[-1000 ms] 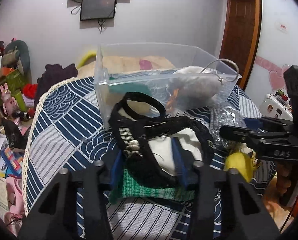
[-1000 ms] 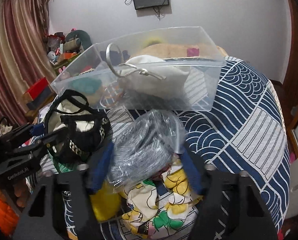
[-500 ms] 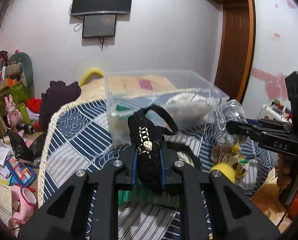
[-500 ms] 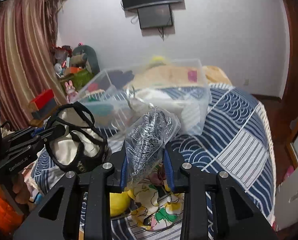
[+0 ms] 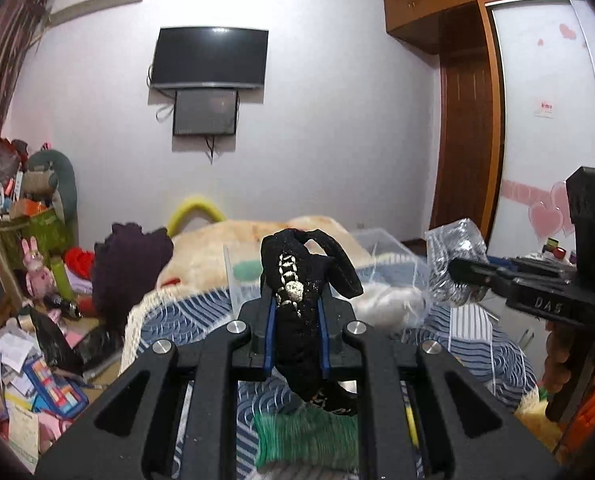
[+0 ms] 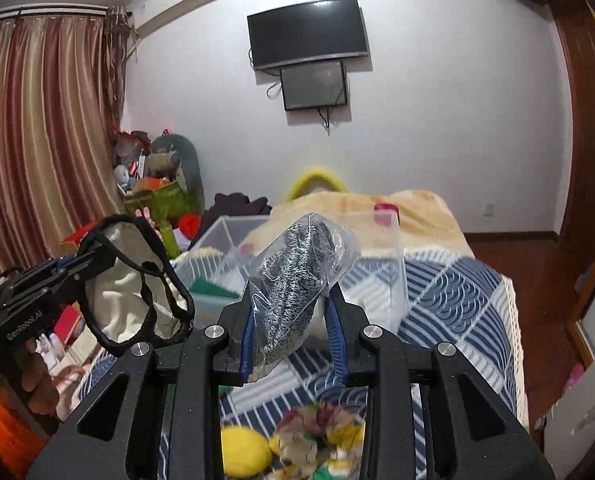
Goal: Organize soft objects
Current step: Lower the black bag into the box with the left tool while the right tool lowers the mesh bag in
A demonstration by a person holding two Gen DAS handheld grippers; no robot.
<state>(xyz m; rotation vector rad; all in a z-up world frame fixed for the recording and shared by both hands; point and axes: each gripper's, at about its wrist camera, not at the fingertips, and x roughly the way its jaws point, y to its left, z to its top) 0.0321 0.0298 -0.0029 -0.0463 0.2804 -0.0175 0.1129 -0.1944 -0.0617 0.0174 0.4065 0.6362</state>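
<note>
My left gripper (image 5: 296, 320) is shut on a black fabric item with gold trim (image 5: 297, 280) and holds it up above the bed; it shows as a cream-lined black-edged cloth in the right wrist view (image 6: 133, 280). My right gripper (image 6: 293, 320) is shut on a clear plastic bag holding a grey-and-white knit item (image 6: 297, 276), also lifted; the bag shows in the left wrist view (image 5: 453, 264). A clear plastic storage bin (image 6: 377, 276) stands on the bed ahead, with a green item and white fluffy stuff inside.
The bed has a blue-and-white wave-pattern cover (image 6: 449, 300). A green knit cloth (image 5: 305, 436) lies below the left gripper. A yellow ball (image 6: 245, 452) and floral cloth (image 6: 321, 436) lie below the right gripper. Clutter fills the floor at left (image 5: 25, 360).
Both grippers have risen from the bed with their items held. A second ago the jaws were open around them; they closed, then lifted. The bin now sits lower in view.
</note>
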